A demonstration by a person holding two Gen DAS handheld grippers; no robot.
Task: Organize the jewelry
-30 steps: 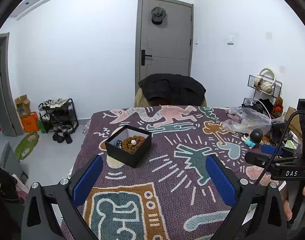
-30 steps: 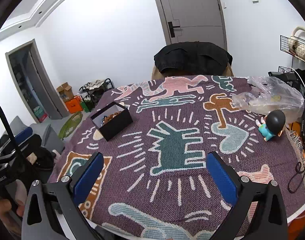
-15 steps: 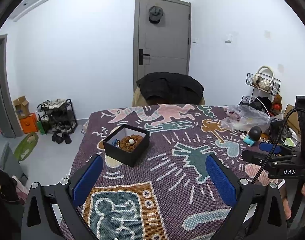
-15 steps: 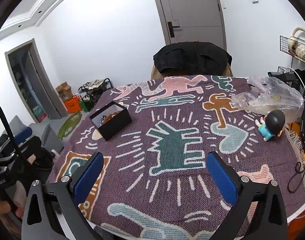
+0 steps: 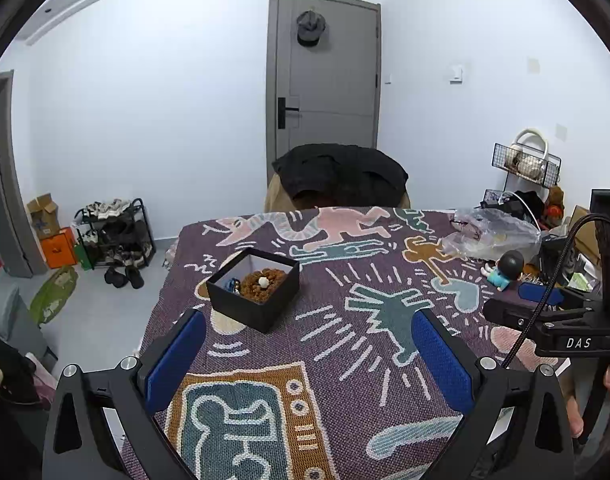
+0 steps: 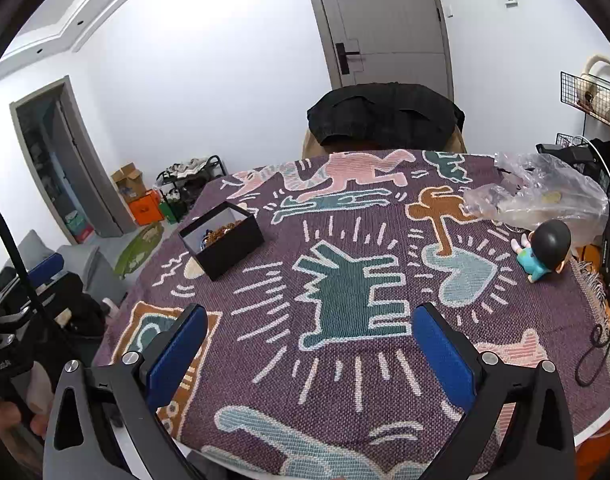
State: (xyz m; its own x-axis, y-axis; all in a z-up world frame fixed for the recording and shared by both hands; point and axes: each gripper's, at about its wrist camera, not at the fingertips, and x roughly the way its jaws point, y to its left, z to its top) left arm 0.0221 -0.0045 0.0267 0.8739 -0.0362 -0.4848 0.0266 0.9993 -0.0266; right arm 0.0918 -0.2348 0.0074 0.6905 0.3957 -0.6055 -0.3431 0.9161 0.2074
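A black open box (image 5: 254,295) stands on the patterned cloth at the table's left; it holds a brown beaded bracelet with a white bead (image 5: 262,281) and a small blue piece. The box also shows in the right wrist view (image 6: 222,241). My left gripper (image 5: 309,356) is open and empty, held back near the table's front edge, well short of the box. My right gripper (image 6: 311,356) is open and empty above the front middle of the cloth. The right gripper's body shows at the right of the left wrist view (image 5: 553,320).
A clear plastic bag (image 6: 541,196) and a small doll with a black head (image 6: 545,248) lie at the table's right. A chair with a black jacket (image 5: 339,176) stands behind the table. A shoe rack (image 5: 113,236) is on the floor at left.
Both grippers have drawn slightly back and up from the table; the box looks a little farther away. Nothing was taken hold of or released.
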